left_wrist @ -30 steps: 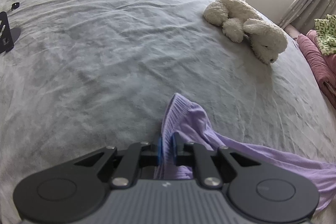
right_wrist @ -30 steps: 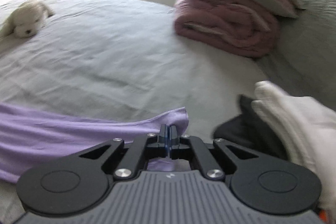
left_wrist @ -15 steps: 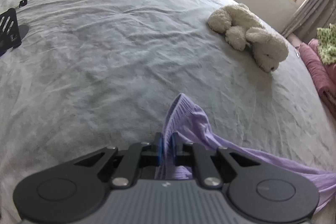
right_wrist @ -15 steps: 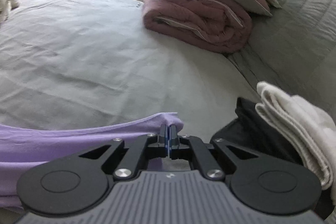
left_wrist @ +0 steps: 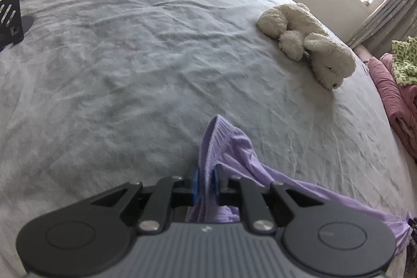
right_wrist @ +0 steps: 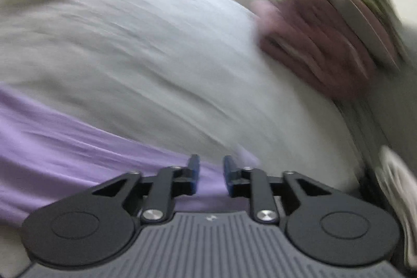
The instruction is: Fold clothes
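Thin lilac knit garment (left_wrist: 229, 155) stretched left to right across near edge of grey bed (left_wrist: 130, 56). Left hand-held gripper (left_wrist: 207, 183) clenched on its ribbed end; right hand-held gripper (right_wrist: 210, 173) just opening, released, cloth beneath.

A lilac ribbed garment (left_wrist: 229, 147) lies on a pale grey bedsheet (left_wrist: 130, 56), with a cream plush toy dog (left_wrist: 307, 41), a dusty-pink rolled blanket (right_wrist: 312, 48) under green-and-white patterned cloth (left_wrist: 404, 59), and black tools with blue pads (right_wrist: 195, 173).
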Motion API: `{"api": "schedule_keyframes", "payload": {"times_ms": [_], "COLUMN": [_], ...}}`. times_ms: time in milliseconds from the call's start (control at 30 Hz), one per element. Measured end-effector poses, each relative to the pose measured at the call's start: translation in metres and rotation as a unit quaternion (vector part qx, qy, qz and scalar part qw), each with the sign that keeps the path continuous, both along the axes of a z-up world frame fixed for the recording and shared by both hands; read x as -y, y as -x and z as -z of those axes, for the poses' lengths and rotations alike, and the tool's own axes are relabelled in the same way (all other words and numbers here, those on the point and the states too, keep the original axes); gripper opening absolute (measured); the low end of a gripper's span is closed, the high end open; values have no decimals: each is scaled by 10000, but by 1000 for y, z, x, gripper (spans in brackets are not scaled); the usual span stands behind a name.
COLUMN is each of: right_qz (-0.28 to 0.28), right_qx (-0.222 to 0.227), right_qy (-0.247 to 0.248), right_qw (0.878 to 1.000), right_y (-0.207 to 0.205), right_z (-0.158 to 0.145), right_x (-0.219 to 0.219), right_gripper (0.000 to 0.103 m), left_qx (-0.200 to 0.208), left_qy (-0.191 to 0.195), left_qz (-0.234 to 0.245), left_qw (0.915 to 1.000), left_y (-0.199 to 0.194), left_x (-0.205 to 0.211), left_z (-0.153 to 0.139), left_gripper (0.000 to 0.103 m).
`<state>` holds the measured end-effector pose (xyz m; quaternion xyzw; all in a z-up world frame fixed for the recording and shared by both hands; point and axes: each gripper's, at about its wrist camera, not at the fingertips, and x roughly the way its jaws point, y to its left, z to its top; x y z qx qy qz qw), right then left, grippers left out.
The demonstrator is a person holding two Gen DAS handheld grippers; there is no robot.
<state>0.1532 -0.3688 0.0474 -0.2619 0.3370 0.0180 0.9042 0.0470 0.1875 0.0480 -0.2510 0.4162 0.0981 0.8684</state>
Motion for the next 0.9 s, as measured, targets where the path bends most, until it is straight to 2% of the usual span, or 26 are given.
{"api": "schedule_keyframes", "payload": {"times_ms": [67, 167, 233, 300, 500, 533, 600, 700, 833, 900], "right_qz": [-920, -2153, -2768, -3122, -3404, -3405, -3392, -3499, -3475, -3419], "right_qx": [-161, -480, -714, -915, -1529, -1587, -1668, -1537, -1378, -1287], "right_qy": [-207, -484, -588, -436, -460, -462, -515, -275, -208, -166], "right_qw": [9954, 9742, 9565, 9446, 9266, 9256, 9244, 9237, 9273, 9307], "right_y": [11, 24, 27, 27, 13, 12, 11, 23, 29, 28], "right_z": [-6, -7, -3, 5, 15, 15, 15, 16, 12, 11], "right_x": [-33, -87, -118, -144, -169, -171, -168, -173, -171, -171], "right_gripper": [37, 39, 39, 39, 39, 35, 0, 0, 0, 0], "left_qx": [24, 59, 64, 91, 191, 201, 217, 250, 286, 319], "left_qy": [64, 108, 178, 291, 554, 593, 633, 676, 770, 843], "left_qz": [-27, -57, -48, -36, -23, -8, 52, 168, 342, 401], "left_qw": [10000, 9999, 9998, 9995, 9983, 9980, 9977, 9973, 9960, 9951], "left_y": [2, 5, 6, 7, 14, 15, 16, 17, 20, 23], "left_x": [-1, -3, -5, -9, -21, -22, -22, -19, -16, -16], "left_z": [-1, -2, -2, -2, -5, -5, -6, -7, -8, -9], "left_gripper": [11, 11, 11, 11, 12, 12, 12, 12, 13, 20]}}
